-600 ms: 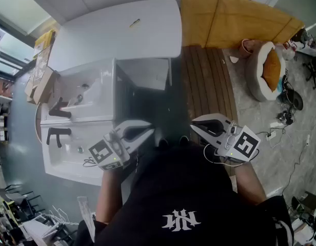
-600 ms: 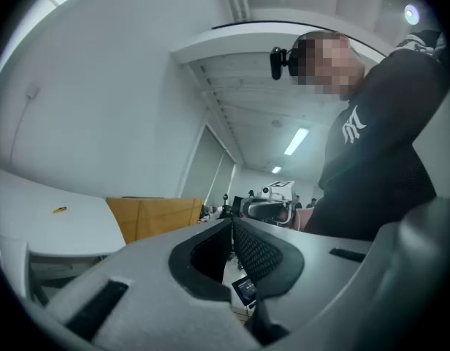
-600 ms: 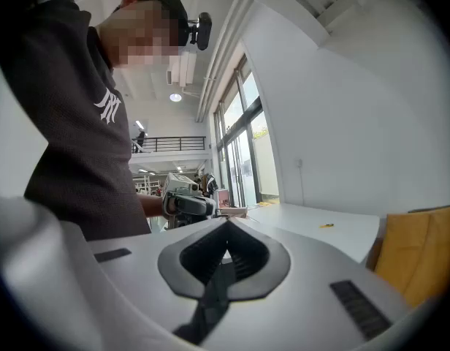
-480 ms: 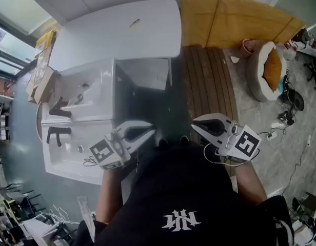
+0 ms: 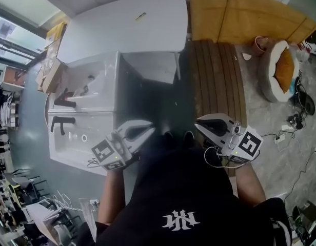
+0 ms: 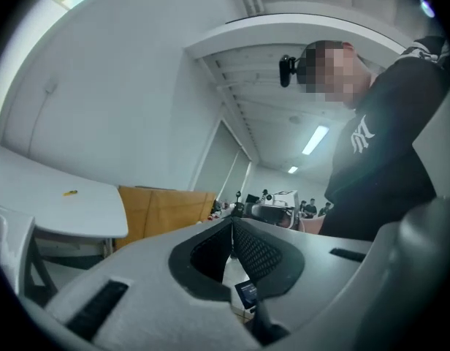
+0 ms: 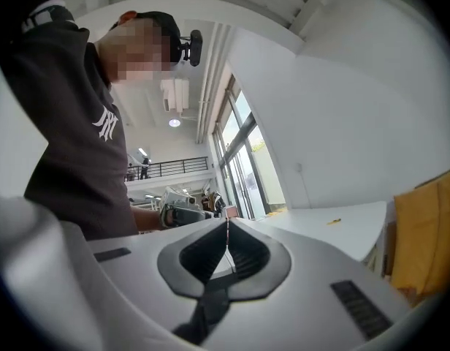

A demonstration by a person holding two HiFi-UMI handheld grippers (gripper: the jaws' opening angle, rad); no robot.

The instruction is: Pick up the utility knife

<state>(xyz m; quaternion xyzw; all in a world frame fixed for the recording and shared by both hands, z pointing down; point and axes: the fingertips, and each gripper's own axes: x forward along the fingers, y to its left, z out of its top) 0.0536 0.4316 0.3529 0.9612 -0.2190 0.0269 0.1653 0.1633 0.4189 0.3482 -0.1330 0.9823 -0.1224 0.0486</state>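
Observation:
The utility knife (image 5: 140, 17) is a small yellow thing lying on the white table (image 5: 112, 35) at the far end of the head view. It is tiny on the table in the left gripper view (image 6: 69, 193) and the right gripper view (image 7: 333, 221). My left gripper (image 5: 150, 131) and right gripper (image 5: 198, 125) are held level close to my body, far short of the table. The left gripper (image 6: 232, 221) has its jaws together with nothing between them. The right gripper (image 7: 227, 223) also has its tips touching and holds nothing.
White sink units with black taps (image 5: 83, 111) stand at the left between me and the table. A slatted wooden strip (image 5: 217, 81) runs ahead on the right, with ochre panels (image 5: 240, 19) beyond it. A round pet bed (image 5: 278, 68) and cables lie far right.
The head view has shifted a little, so the room sits slightly further right in the picture. Both grippers keep the same pose and stay shut.

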